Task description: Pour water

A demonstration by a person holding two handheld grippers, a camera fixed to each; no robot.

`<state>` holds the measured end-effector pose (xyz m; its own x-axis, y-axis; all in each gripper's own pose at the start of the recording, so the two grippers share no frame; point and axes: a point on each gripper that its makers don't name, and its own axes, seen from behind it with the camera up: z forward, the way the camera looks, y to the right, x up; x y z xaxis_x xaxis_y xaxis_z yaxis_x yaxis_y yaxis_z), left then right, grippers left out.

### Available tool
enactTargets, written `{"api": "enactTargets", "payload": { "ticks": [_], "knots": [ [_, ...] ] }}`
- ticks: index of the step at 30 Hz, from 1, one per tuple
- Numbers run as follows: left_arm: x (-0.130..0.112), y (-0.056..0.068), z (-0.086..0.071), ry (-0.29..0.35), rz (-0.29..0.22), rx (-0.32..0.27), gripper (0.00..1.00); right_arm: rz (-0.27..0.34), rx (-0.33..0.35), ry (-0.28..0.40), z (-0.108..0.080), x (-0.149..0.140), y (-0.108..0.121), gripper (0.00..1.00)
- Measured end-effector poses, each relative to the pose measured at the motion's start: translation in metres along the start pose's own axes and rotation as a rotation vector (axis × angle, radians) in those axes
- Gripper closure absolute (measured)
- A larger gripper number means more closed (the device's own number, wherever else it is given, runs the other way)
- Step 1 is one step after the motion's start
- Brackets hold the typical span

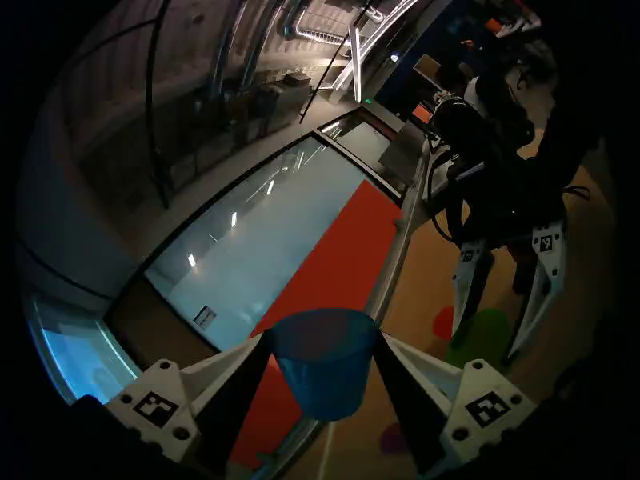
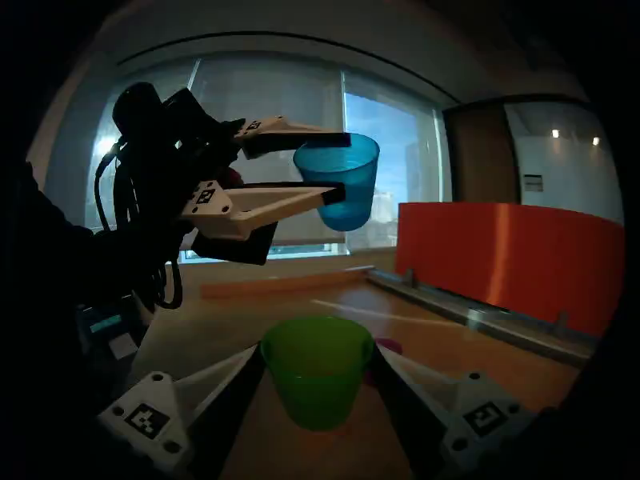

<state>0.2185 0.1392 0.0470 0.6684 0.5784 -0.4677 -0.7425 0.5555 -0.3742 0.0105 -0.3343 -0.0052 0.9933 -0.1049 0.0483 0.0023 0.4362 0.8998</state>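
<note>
One blue cup (image 1: 322,360) between left fingers (image 1: 216,366), green cup (image 2: 318,368) between right fingers (image 2: 214,374)

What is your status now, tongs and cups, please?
Left tongs shut on blue translucent plastic cup, held high, roughly upright. Right tongs shut on green translucent plastic cup, lower. No pouring yet; nothing between the cups.

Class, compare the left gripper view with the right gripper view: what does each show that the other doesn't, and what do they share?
Left gripper view: ceiling strip lights, and the right gripper from outside, farther off. Right gripper view: the green cup close up between its own fingers, and bright windows. Shared: the blue cup gripped by the left gripper, the orange panel, the wooden table.
</note>
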Motion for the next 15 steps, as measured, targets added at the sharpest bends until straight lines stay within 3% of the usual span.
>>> {"api": "enactTargets", "payload": {
  "ticks": [15],
  "knots": [
    [0.0028,-0.0027,0.0033,-0.005,0.085,0.003,0.11,0.001,0.004,0.006,-0.0012,0.0011,-0.0005,0.09]
  ]
}}
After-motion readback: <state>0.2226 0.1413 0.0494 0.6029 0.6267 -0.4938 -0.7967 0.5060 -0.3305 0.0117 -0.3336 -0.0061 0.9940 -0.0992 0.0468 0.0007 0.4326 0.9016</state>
